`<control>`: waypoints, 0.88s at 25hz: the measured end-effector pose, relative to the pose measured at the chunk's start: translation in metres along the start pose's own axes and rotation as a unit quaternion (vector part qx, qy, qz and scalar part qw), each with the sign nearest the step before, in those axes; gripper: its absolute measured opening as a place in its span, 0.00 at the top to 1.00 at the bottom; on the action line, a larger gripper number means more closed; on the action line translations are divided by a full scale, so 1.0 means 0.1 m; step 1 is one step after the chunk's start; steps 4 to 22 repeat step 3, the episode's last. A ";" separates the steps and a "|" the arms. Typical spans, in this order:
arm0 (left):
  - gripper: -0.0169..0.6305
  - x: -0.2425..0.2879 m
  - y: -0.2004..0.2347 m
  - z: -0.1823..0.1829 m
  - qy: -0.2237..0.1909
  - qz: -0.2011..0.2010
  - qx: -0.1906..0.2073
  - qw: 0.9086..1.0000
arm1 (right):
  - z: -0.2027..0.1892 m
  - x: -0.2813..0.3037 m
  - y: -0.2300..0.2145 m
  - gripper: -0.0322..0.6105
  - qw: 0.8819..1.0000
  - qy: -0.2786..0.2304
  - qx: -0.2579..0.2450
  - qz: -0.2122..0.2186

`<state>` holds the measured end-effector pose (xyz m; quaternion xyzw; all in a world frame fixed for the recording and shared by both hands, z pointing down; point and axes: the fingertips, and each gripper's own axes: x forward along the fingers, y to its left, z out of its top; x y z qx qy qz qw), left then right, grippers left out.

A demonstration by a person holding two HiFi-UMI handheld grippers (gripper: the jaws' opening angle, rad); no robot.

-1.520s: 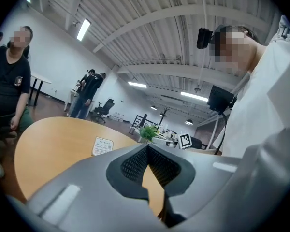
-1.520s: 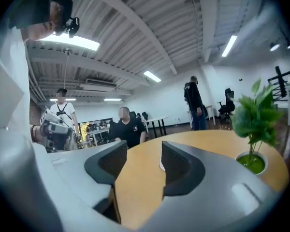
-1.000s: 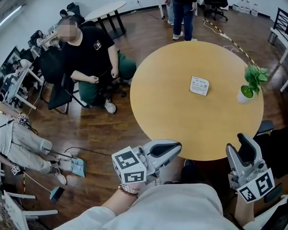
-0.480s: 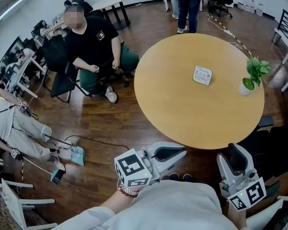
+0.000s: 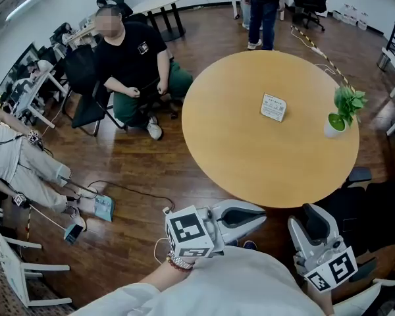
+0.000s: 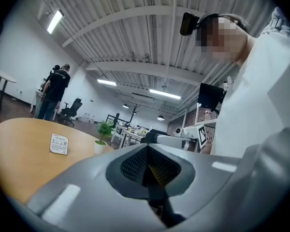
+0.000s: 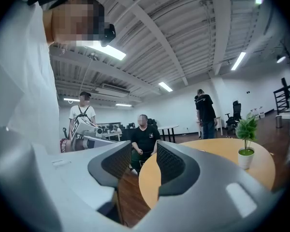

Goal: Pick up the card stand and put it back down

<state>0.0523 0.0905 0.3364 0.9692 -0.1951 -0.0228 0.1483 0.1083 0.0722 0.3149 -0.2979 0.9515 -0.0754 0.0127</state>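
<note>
Head view, card stand (image 5: 273, 107) on table (image 5: 250, 163), right gripper (image 5: 314, 217) jaws closing empty

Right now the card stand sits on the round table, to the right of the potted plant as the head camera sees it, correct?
Not quite. The head view shows the card stand on the round table to the left of the potted plant, not its right.

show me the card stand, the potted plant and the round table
card stand (image 5: 273, 107): head view, middle of its printed face
potted plant (image 5: 347, 101): head view, on its green leaves
round table (image 5: 243, 157): head view, bare part of the wooden top
</note>
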 end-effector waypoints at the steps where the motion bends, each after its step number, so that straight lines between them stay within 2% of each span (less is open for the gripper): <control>1: 0.98 0.03 -0.02 -0.01 0.000 -0.002 0.001 1.000 | 0.00 -0.03 -0.02 0.71 1.000 -0.002 0.004 0.001; 22: 0.98 0.08 -0.04 -0.04 0.004 -0.001 0.004 1.000 | 0.01 -0.09 -0.07 0.71 1.000 -0.005 0.014 0.002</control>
